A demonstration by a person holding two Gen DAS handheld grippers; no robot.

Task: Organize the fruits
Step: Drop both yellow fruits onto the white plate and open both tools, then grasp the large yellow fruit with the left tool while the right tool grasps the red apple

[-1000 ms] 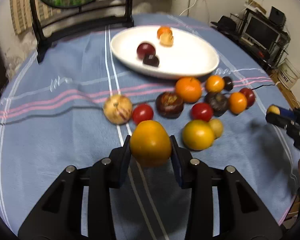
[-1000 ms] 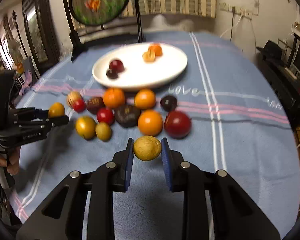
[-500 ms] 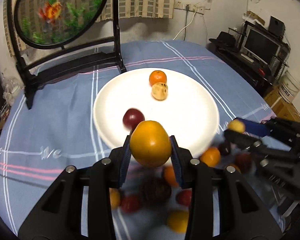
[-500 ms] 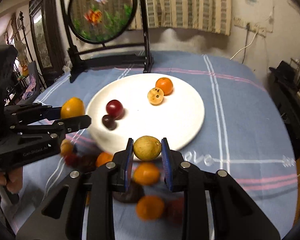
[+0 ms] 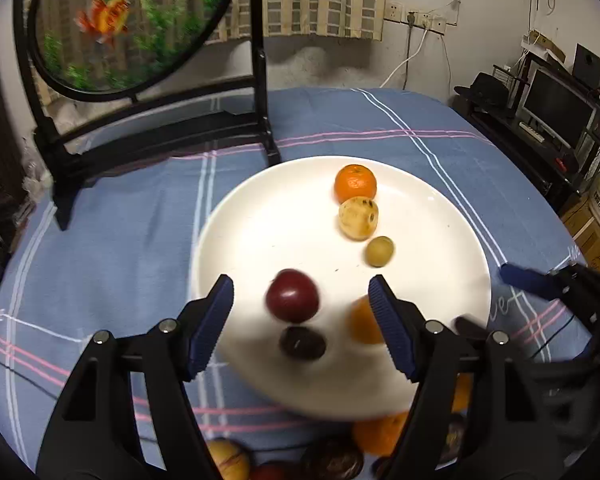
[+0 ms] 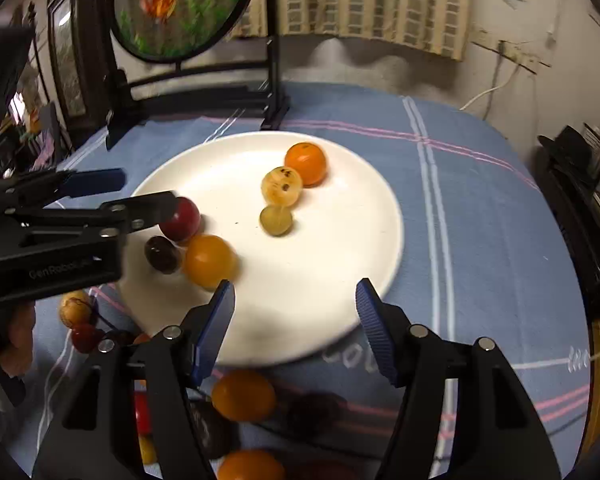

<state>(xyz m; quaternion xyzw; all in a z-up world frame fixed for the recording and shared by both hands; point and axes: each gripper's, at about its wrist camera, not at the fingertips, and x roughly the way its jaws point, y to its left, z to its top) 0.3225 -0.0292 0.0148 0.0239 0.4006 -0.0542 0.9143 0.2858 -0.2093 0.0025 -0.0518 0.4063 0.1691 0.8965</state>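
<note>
Blue striped cloth surface [image 6: 480, 216], white plate [image 6: 340, 240] mid-table.
Left gripper [image 5: 302, 322] and right gripper [image 6: 296, 326]: jaws opening, empty, above the plate's near rim.

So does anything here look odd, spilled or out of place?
Nothing is spilled or damaged. The only oddity: the job is half done. Six fruits sit on the plate, while a loose cluster lies on the cloth in front of it. Both grippers, left and right, are opening with nothing between their jaws.
</note>
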